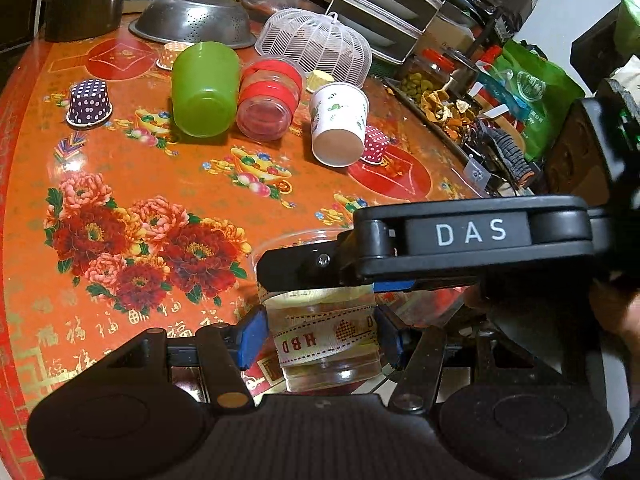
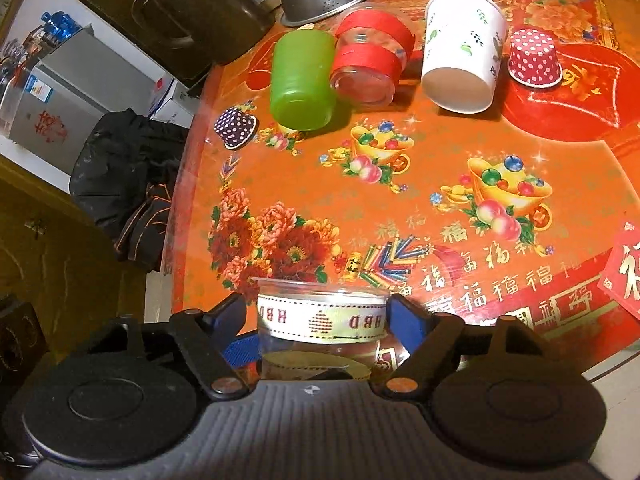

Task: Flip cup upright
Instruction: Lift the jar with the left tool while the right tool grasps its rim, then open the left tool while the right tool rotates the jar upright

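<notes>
Left wrist view: the clear cup [image 1: 324,340], wrapped in a ribbon printed "HBD", sits between the blue pads of the left gripper [image 1: 320,334]. Both pads press its wall, so the jaws are clamped on it. The right gripper [image 1: 420,256] reaches in from the right side across the cup's upper part; its finger overlaps the rim. Judging by this, the two tools share the cup to turn it without it slipping. The cup is close to the near edge of the table [image 1: 120,152].

Toward the far edge lie a green cup [image 1: 204,88], a red-banded jar [image 1: 268,100] and a white paper cup [image 1: 340,124], all on their sides, bottoms facing this way. A purple dotted cup [image 1: 89,102] stands mouth down toward the left edge, a red dotted cup [image 1: 374,144] touching the paper cup. Behind them: a metal colander [image 1: 196,20] and a white mesh cover [image 1: 316,46].

Right wrist view: the same clear cup [image 2: 322,320] is held between the right gripper's [image 2: 320,320] blue pads, jaws closed on the ribbon band. Its open rim points up, so it looks about upright, and I judge the flip nearly done. The middle of the table [image 2: 400,220] is open, giving room to set it down; the left edge falls away just beside the cup, so that side needs care.
</notes>
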### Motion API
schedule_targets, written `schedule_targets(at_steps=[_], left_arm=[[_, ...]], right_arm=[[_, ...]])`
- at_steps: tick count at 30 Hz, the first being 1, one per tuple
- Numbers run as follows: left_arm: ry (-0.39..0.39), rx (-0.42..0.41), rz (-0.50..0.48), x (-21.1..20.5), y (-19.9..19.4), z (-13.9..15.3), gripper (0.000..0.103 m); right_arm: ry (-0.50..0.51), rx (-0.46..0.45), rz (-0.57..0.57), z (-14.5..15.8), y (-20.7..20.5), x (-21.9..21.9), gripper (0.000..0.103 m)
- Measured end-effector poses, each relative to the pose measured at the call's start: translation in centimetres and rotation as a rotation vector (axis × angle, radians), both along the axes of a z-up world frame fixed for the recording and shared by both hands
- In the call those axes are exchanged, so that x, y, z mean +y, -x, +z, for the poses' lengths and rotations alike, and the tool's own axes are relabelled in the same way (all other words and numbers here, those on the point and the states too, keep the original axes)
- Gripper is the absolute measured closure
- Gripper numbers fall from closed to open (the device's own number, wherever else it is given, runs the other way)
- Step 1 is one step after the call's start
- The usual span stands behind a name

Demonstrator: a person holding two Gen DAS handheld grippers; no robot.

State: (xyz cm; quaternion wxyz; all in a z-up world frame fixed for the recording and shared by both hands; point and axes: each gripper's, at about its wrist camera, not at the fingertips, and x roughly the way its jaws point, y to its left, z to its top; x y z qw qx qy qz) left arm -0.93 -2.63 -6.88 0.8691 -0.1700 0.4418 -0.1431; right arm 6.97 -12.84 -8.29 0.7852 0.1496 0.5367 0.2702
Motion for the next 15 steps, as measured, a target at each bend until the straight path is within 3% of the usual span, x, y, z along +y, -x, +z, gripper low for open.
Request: schedule_targets(at_steps=[4,12,15], left_arm=[[0.006,-0.001,0.000,0.19,0.03,-0.05,0.041],[0.010,-0.008,-0.005,0.37,0.08,-0.14,0.039],[0.025,-0.015,-0.012,0.70,0.35,-0.28,0.027]], right_arm=[[0.005,0.003,-0.004,-0.05,-0.17,0.04,0.033],[0.007,-0.009,-0.001,-0.07,-0.11,0.04,0.034],[-0.002,-0.003,0.002,-0.08,-0.06,0.00,0.035]])
